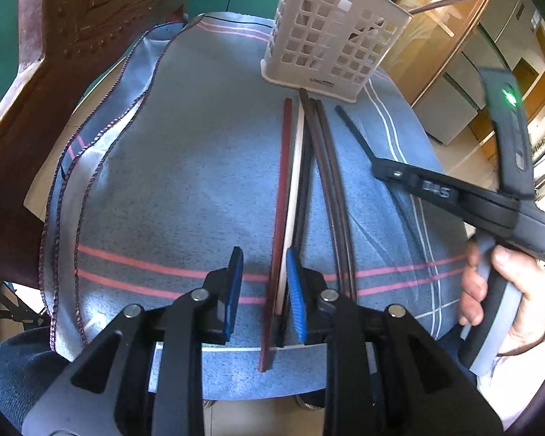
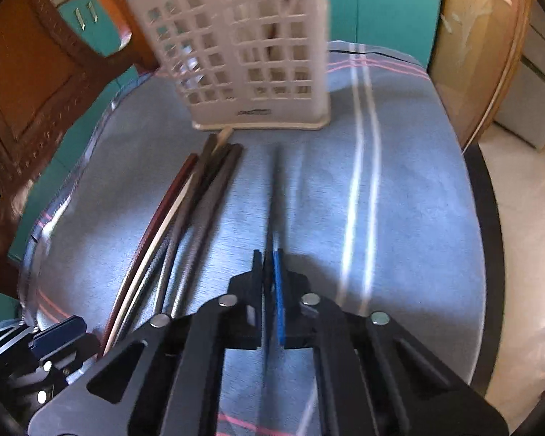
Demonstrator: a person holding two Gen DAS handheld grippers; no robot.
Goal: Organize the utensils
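Observation:
A beige slotted utensil holder (image 1: 330, 32) stands at the far side of a blue cloth (image 1: 185, 167); a chopstick leans out of it. Several chopsticks lie side by side on the cloth: a red one (image 1: 281, 210), a cream one (image 1: 293, 210) and dark ones (image 1: 330, 189). My left gripper (image 1: 265, 287) is open, its blue pads either side of the red and cream sticks' near ends. My right gripper (image 2: 270, 283) is shut on a single dark chopstick (image 2: 274, 200), which points toward the holder (image 2: 243, 47). In the left wrist view it (image 1: 378, 167) holds that stick (image 1: 352, 127) just above the cloth.
A carved wooden chair (image 1: 54, 72) stands at the left of the table. A wooden cabinet (image 1: 436, 47) and grey units stand behind on the right. The cloth's corded edge (image 1: 91, 167) hangs folded at the left. The table edge (image 2: 487, 239) curves along the right.

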